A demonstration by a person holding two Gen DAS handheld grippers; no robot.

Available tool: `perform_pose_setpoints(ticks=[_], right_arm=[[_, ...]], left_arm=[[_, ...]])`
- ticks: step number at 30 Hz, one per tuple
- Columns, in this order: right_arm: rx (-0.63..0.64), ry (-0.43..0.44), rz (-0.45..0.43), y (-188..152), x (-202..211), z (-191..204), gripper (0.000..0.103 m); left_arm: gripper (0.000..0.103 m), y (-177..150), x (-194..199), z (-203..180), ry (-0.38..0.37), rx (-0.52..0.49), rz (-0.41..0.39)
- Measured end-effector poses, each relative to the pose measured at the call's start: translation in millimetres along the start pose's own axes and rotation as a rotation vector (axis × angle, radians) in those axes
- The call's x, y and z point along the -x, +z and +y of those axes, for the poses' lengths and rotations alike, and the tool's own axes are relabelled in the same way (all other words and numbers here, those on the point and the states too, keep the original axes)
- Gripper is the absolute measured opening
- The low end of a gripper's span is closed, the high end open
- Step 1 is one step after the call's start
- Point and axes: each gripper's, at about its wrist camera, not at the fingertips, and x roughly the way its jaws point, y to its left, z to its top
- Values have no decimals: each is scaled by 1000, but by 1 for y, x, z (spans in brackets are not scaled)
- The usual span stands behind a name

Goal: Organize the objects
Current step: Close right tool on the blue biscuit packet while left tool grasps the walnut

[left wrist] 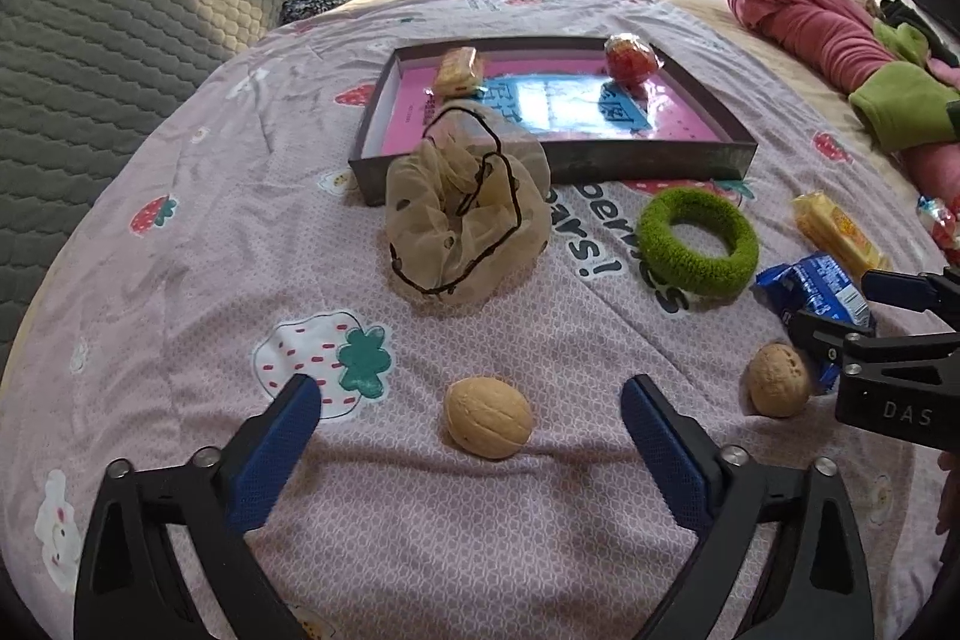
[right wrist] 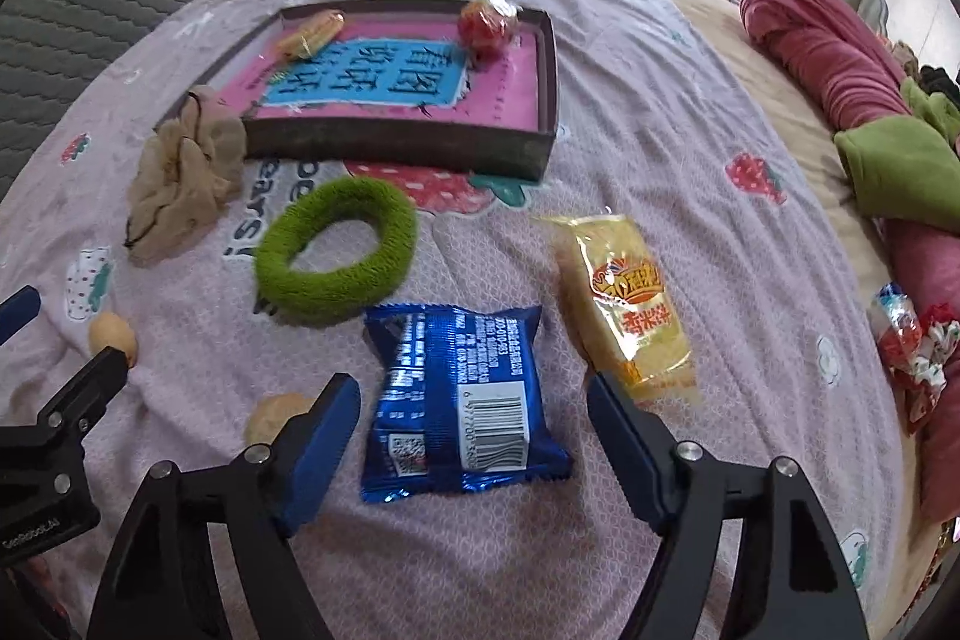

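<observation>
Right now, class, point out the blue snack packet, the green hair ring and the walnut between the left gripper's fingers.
blue snack packet [right wrist: 459, 394], right wrist view, middle of the wrapper.
green hair ring [right wrist: 393, 226], right wrist view, upper right of its fuzzy band.
walnut [left wrist: 487, 417], left wrist view, centre of the shell.

Right tongs [right wrist: 471, 403] spread wide, low over the bed [right wrist: 690, 148], straddling a blue packet [right wrist: 459, 397] lying flat, barcode up; blue pads not touching it. Yellow packet [right wrist: 624, 304] just beside its right edge. Green ring [right wrist: 336, 259] beyond. Beige scrunchie [right wrist: 186, 178] against the tray [right wrist: 396, 145] front wall. Tray holds a red sweet [right wrist: 487, 23] and a small yellow pack [right wrist: 312, 34]. Two walnuts [right wrist: 113, 334] at left; left tongs [right wrist: 66, 334] near them.
</observation>
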Motion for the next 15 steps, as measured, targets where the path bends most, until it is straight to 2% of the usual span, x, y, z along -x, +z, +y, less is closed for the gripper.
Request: perform_pose_setpoints(ticks=[3, 4, 5, 9, 15], right_arm=[[12, -10, 36, 0, -10, 2, 78], [15, -15, 35, -1, -11, 2, 78], [15, -14, 32, -1, -12, 3, 77], [23, -2, 39, 1, -15, 7, 65], [18, 31, 44, 5, -18, 5, 60]], left_arm=[[91, -1, -6, -2, -4, -1, 15], [82, -1, -7, -2, -4, -2, 19], [67, -1, -8, -2, -9, -2, 23], [56, -4, -19, -3, -39, 7, 62], [34, -9, -27, -6, -74, 24, 83]])
